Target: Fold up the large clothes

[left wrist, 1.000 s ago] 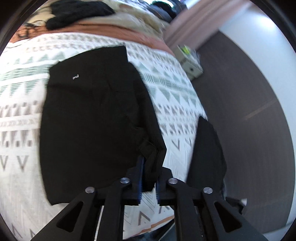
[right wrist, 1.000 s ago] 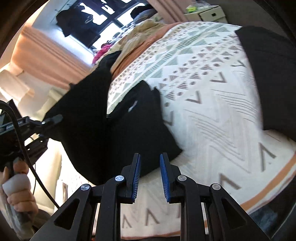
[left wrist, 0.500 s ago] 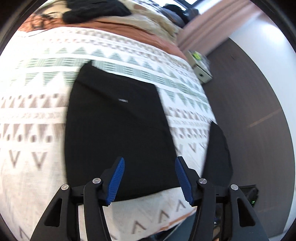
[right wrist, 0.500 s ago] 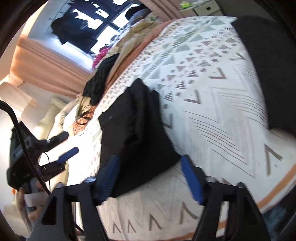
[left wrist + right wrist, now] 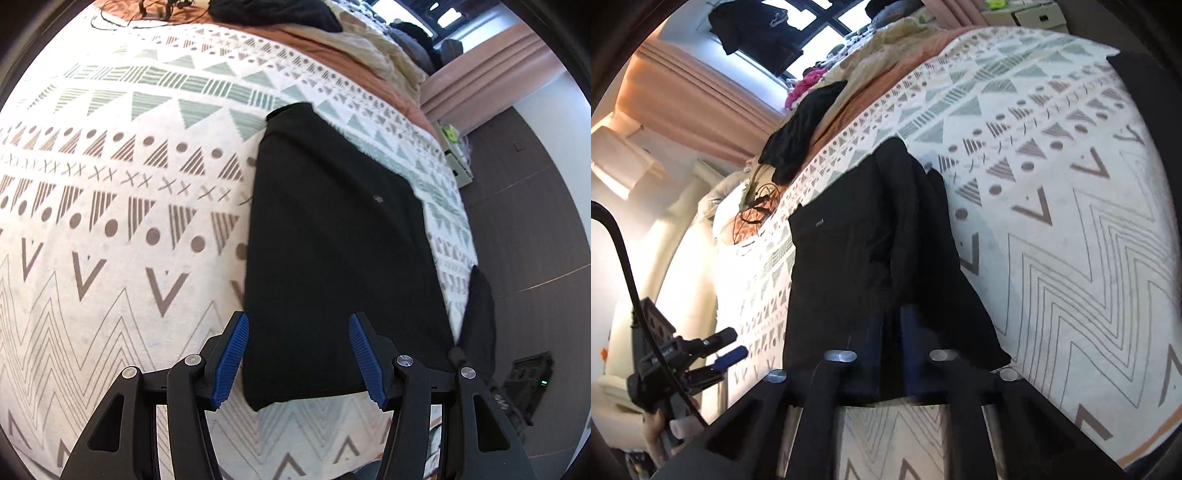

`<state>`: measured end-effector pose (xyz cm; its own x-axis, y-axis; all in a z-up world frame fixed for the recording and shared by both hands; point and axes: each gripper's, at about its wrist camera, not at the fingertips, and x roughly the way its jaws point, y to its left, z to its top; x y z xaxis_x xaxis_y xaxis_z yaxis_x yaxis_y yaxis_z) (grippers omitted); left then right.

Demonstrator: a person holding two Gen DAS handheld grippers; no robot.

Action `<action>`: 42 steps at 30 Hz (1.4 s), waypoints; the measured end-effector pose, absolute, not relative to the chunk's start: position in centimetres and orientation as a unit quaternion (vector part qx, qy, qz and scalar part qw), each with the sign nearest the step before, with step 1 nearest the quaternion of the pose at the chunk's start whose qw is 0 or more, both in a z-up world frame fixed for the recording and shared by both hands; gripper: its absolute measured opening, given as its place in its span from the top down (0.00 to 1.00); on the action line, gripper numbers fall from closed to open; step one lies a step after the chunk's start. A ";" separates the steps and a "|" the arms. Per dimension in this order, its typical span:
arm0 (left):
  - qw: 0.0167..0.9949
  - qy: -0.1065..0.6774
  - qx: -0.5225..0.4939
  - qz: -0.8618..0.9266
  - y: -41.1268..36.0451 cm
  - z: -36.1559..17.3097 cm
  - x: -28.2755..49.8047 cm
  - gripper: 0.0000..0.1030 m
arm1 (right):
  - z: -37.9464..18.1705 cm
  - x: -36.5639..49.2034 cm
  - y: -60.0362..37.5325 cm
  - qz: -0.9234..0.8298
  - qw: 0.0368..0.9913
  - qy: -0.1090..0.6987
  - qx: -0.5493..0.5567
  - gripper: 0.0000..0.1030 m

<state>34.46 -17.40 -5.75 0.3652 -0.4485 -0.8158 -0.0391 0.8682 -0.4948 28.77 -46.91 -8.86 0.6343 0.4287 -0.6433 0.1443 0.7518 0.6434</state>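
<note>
In the left wrist view, the black garment lies folded into a long flat panel on the patterned bedspread, running from the near edge of the bed up toward the far side, with a small pale label showing on its upper half. The left gripper hovers over the garment's near end with its blue pads apart, straddling the cloth's near left corner without pinching it. A second dark piece hangs at the bed's right edge. In the right wrist view, the right gripper appears blurred; its jaws have just been closing and now stand nearly together, clamped on the garment's near hem. The left gripper shows low at the left, held in a hand
</note>
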 end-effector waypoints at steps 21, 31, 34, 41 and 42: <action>0.781 0.589 -0.142 -0.152 -21.8 -12.6 32.3 0.44 | -17.5 24.7 -50.7 0.033 0.806 0.420 0.416 0.97; 0.794 0.566 -0.169 -0.143 -20.2 -11.3 34.8 0.44 | -12.3 27.2 -50.7 0.053 0.831 0.425 0.356 0.52; 0.795 0.563 -0.180 -0.138 -19.7 -11.2 36.4 0.44 | -11.3 28.8 -50.6 0.070 0.835 0.423 0.345 0.46; 0.792 0.559 -0.198 -0.146 -19.6 -11.7 39.6 0.44 | -12.0 33.6 -50.6 0.102 0.818 0.451 0.342 0.28; 0.792 0.558 -0.200 -0.148 -19.6 -11.8 40.0 0.44 | -12.3 34.4 -50.6 0.107 0.814 0.457 0.343 0.28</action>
<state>40.00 -19.62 -11.77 0.3332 -0.4573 -0.8245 0.0118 0.8764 -0.4814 34.41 -50.62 -12.34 0.5601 0.4873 -0.6699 0.1400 0.7414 0.6563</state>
